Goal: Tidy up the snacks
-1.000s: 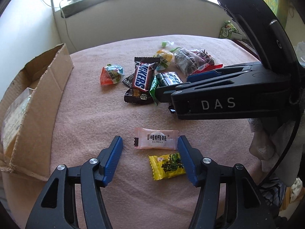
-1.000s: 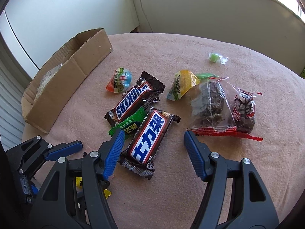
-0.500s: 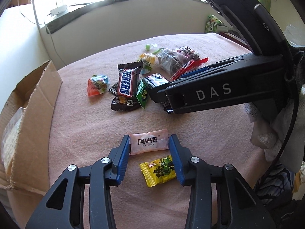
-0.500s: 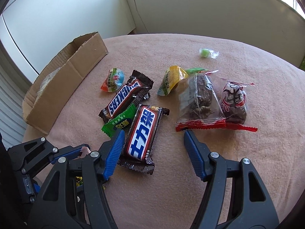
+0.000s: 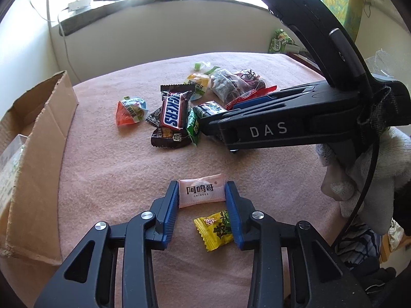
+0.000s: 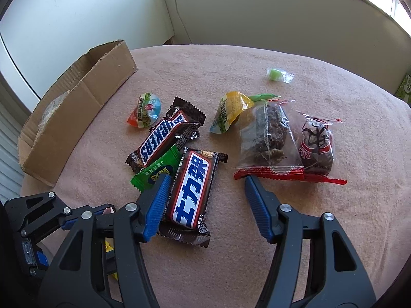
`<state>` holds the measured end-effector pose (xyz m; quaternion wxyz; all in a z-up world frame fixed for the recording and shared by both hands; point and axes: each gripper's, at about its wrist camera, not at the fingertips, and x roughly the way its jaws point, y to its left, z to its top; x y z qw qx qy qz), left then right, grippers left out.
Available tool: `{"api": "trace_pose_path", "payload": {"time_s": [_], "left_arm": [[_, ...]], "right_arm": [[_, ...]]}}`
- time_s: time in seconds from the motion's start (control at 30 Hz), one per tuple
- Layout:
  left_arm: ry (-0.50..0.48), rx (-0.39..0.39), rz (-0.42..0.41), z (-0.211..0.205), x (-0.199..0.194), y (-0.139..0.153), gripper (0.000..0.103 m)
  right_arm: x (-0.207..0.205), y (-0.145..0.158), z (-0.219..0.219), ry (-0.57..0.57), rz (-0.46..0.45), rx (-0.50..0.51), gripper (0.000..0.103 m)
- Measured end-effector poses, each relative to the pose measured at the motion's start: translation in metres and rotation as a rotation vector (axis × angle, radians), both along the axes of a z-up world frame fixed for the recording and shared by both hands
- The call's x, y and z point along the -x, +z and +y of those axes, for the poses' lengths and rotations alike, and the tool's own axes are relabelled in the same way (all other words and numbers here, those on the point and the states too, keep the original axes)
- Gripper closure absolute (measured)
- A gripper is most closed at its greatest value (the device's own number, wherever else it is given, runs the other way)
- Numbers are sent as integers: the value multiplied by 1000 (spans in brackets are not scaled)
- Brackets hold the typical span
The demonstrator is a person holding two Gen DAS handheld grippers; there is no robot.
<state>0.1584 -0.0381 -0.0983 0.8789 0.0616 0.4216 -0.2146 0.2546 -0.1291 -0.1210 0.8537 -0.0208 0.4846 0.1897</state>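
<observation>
Left wrist view: the left gripper has its blue pads pressed against both ends of a pink candy packet lying on the pink tablecloth, clamped on it end to end. A yellow candy sits just under the right-hand finger. The cardboard box stands at the left edge. The soft wrapper looks likely to buckle or slide out on lifting, and the finger may drag the yellow candy along.

Right wrist view: the right gripper is spread wide around a Chinese-label Snickers bar, its left pad touching the bar's edge, the right pad well apart. A green packet lies tucked under that bar and under a second Snickers bar; closing could pinch the green packet too. A clear bag with a red edge lies just ahead of the right finger and could snag.
</observation>
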Motion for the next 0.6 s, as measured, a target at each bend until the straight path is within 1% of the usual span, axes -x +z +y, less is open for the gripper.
{"api": "trace_pose_path", "payload": {"time_s": [0.03,0.07,0.1,0.23,0.33,0.43,0.6], "left_arm": [[7,5,2,1,1,0,69],[14,13,6,3,1,1,69],[19,20,8,4,0,1,69],[46,43,3,9,-3,7,69],[58,63,-28,12,-3,17,69],[75,84,-58,20,-1,29,69],[146,127,-101,42,-8,47,69]], "right_arm": [[0,0,0,1,0,0,59],[-1,0,0,4,4,-5,68],[-1,0,0,7,8,-10,73],[2,1,-4,9,12,-23,73],[7,5,-8,0,4,-42,73],[15,15,-9,7,-15,-48,73],[23,39,-6,27,-70,-52,73]]}}
